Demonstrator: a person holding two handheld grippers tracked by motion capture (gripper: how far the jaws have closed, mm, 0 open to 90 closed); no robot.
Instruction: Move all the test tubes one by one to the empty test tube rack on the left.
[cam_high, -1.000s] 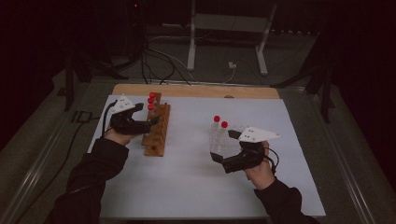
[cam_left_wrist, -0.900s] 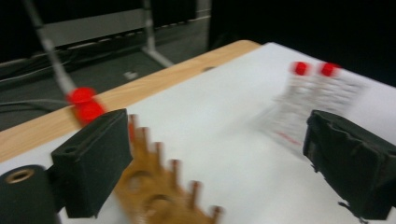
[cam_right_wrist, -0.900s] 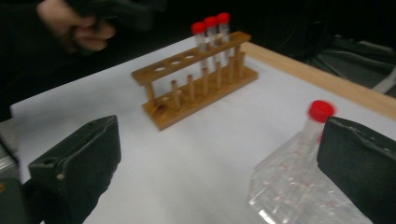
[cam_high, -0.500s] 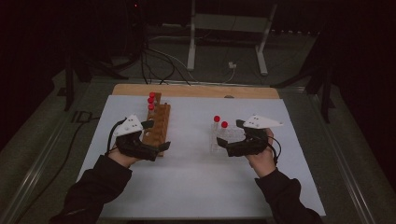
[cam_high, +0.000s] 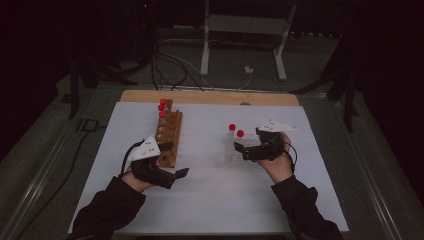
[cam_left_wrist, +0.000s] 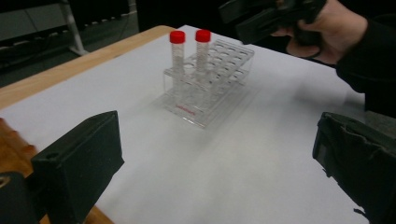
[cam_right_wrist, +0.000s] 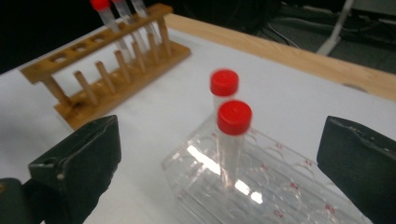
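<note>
The right gripper is hovering with its jaws spread wide, just beside the clear rack — two red-capped tubes are standing upright there, framed between the jaws. The left gripper is also gaping, empty, sitting at the near end of the wooden rack, which is holding three more tubes.

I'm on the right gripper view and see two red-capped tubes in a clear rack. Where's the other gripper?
Observer: The left gripper is at the near end of the wooden rack, fingers open, holding nothing.
Operator: Are there more tubes in the clear rack that I can't see?
Observer: No. The left gripper view shows the whole clear rack: just those two tubes at one end, every other hole empty.
</note>
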